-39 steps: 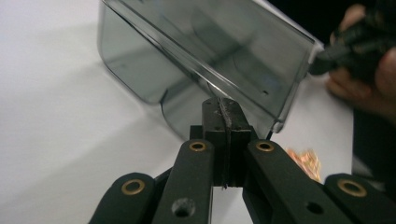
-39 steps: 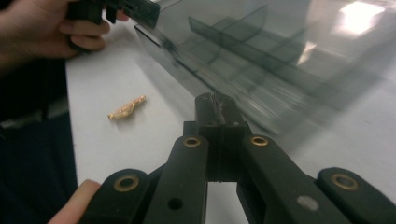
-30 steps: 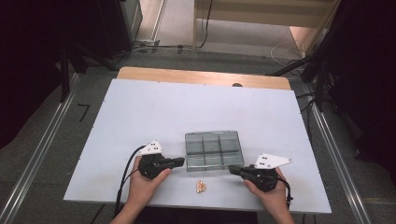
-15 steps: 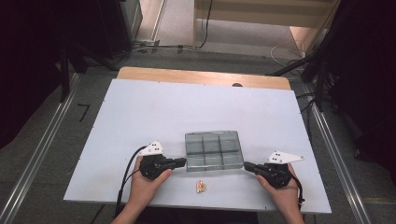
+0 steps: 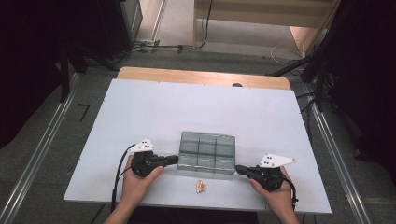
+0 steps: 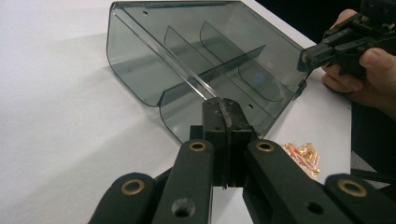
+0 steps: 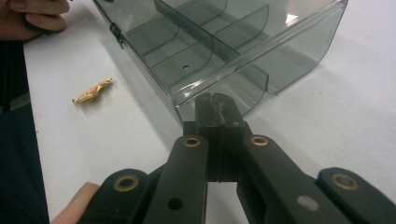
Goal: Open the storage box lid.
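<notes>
The table [image 5: 140,121] was bright white under light from above. The room around it was dark. The close jaws looked blurry.

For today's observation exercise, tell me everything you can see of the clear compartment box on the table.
The box is smoky grey see-through plastic, rectangular with rounded corners, split by thin dividers into six compartments that look empty. It lies flat on the white table, near its front edge. The left gripper meets its left side and the right gripper its right, both with jaws closed. A small heap of gold pieces lies just in front, apart from it.
</notes>
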`<action>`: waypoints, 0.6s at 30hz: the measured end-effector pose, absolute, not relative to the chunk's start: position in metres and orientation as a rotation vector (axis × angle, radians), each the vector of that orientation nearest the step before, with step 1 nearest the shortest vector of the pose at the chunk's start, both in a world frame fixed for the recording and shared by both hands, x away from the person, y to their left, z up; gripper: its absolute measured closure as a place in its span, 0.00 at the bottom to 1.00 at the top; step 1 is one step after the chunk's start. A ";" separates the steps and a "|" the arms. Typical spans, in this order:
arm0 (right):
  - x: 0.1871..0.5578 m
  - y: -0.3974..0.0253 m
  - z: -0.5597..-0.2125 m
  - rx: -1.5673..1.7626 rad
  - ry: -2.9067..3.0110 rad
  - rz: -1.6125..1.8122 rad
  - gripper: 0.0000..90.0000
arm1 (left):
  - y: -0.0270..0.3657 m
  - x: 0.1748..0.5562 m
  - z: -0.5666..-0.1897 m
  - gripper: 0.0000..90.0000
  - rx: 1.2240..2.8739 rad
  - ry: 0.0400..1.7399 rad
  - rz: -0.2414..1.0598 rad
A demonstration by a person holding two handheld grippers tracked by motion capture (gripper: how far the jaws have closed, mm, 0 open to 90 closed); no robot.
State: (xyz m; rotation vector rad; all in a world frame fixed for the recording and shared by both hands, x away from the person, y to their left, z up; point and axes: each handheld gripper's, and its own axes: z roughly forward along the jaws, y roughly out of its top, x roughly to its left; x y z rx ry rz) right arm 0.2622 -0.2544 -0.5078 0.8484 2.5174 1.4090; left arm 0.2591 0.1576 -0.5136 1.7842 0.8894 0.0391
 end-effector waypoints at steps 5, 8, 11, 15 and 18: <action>0.262 -0.255 -0.507 0.834 2.511 1.434 0.98 | 0.158 0.257 -0.513 1.00 1.784 0.874 0.053; 0.261 -0.255 -0.507 0.835 2.510 1.436 0.98 | 0.157 0.256 -0.513 1.00 1.788 0.870 0.070; 0.262 -0.256 -0.507 0.835 2.508 1.446 0.98 | 0.157 0.256 -0.513 1.00 1.786 0.873 0.066; 0.263 -0.256 -0.507 0.831 2.509 1.472 0.98 | 0.158 0.257 -0.514 1.00 1.786 0.888 0.050; 0.264 -0.257 -0.507 0.840 2.518 1.476 0.98 | 0.157 0.256 -0.514 1.00 1.793 0.892 0.061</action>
